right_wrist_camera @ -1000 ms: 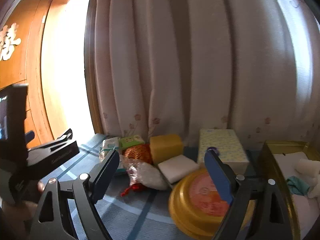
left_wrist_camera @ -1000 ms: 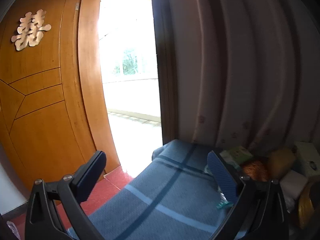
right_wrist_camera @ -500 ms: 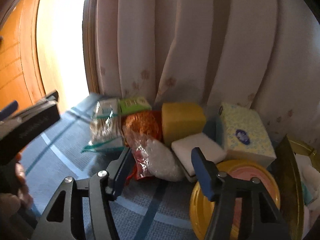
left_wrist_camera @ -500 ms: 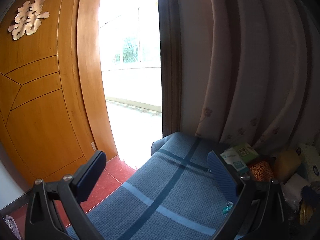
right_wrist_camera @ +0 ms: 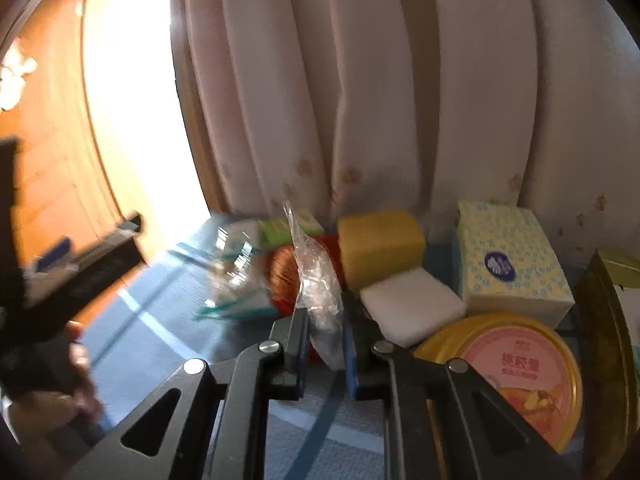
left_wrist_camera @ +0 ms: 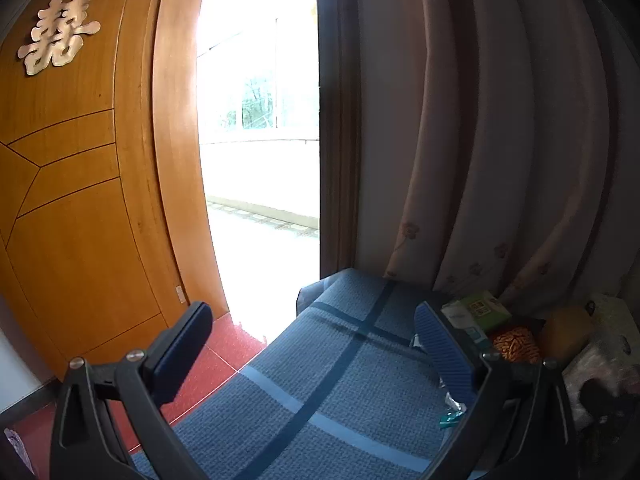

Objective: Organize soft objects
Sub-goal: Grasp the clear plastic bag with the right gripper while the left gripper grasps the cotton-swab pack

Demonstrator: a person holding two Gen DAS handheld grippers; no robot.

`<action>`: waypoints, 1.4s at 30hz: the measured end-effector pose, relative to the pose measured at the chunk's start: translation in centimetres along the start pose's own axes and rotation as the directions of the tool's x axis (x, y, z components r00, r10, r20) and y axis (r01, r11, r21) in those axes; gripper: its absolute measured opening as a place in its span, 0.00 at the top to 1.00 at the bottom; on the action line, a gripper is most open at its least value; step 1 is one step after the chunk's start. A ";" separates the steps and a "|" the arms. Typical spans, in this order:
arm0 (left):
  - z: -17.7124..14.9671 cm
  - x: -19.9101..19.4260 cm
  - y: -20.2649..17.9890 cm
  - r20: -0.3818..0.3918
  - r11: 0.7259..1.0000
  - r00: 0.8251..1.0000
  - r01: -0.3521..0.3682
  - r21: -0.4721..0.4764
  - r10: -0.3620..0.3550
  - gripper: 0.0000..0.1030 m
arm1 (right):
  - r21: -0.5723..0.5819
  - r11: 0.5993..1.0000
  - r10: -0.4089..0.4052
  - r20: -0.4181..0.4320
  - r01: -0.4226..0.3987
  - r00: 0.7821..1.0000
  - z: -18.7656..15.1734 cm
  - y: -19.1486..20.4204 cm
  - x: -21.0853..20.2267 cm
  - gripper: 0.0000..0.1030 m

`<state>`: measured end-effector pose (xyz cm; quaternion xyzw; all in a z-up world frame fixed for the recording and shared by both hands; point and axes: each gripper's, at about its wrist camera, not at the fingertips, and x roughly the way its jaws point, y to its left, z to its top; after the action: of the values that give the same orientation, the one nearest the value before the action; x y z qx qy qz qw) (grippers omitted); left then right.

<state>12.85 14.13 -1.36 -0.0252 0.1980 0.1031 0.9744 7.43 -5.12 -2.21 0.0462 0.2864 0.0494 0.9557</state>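
Observation:
My right gripper (right_wrist_camera: 325, 320) is shut on a clear plastic bag (right_wrist_camera: 318, 280) with white filling; its jaws have just closed, and both pads press the bag's lower part. The bag stands up in front of an orange-red mesh item (right_wrist_camera: 282, 276). Behind and to the right lie a yellow sponge (right_wrist_camera: 380, 248), a white sponge (right_wrist_camera: 412, 308) and a soft tissue pack (right_wrist_camera: 508, 268). My left gripper (left_wrist_camera: 314, 316) hangs open over the blue plaid cloth (left_wrist_camera: 320, 380) with nothing between its fingers. The same pile shows at its right edge: green pack (left_wrist_camera: 480, 308), yellow sponge (left_wrist_camera: 564, 336).
A round yellow tin with a pink lid (right_wrist_camera: 516, 372) lies right of the right gripper, with an open gold tin (right_wrist_camera: 604, 320) beyond it. A blurred swab pack (right_wrist_camera: 236, 276) lies to the left. Curtain (left_wrist_camera: 480, 160) backs the pile; a wooden door (left_wrist_camera: 80, 200) and red floor are left.
The right gripper moved forward and down to the pile, and its jaws went from wide open to shut on the clear bag, which now stands upright. The left gripper stayed put, open.

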 end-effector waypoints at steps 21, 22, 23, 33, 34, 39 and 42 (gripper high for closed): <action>-0.3 1.8 -5.4 -0.142 0.986 0.977 0.165 0.037 -0.158 0.01 | -0.001 0.997 -0.073 0.279 0.077 0.958 -0.6 0.5 -6.0 0.85; -0.4 2.2 -6.3 -0.164 0.985 0.975 0.163 0.057 -0.152 0.01 | 0.001 0.997 -0.073 0.281 0.075 0.957 -0.5 0.4 -6.0 0.85; -0.4 2.7 -7.0 -0.185 0.984 0.972 0.162 0.073 -0.147 0.01 | 0.004 0.997 -0.073 0.281 0.075 0.957 -0.5 0.2 -5.9 0.85; -1.1 8.1 -8.9 -0.437 0.987 0.892 0.154 0.045 -0.119 0.06 | 0.059 0.997 -0.064 0.253 0.050 0.965 -0.4 -1.1 -5.1 0.85; -1.2 8.6 -8.7 -0.462 0.987 0.878 0.158 0.028 -0.128 0.06 | 0.063 0.997 -0.063 0.250 0.049 0.966 -0.4 -1.3 -5.0 0.85; -1.3 9.0 -9.5 -0.491 0.982 0.862 0.180 0.061 -0.127 0.06 | 0.061 0.997 -0.062 0.246 0.048 0.967 -0.4 -0.9 -5.2 0.85; -1.2 9.0 -9.7 -0.492 0.979 0.860 0.192 0.063 -0.137 0.07 | 0.058 0.997 -0.063 0.247 0.051 0.967 -0.4 -0.9 -5.1 0.85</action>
<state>22.50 6.28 -5.93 -0.0137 0.4385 -0.0010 0.8986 2.98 -6.61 0.12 0.0682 0.1669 0.0084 0.9836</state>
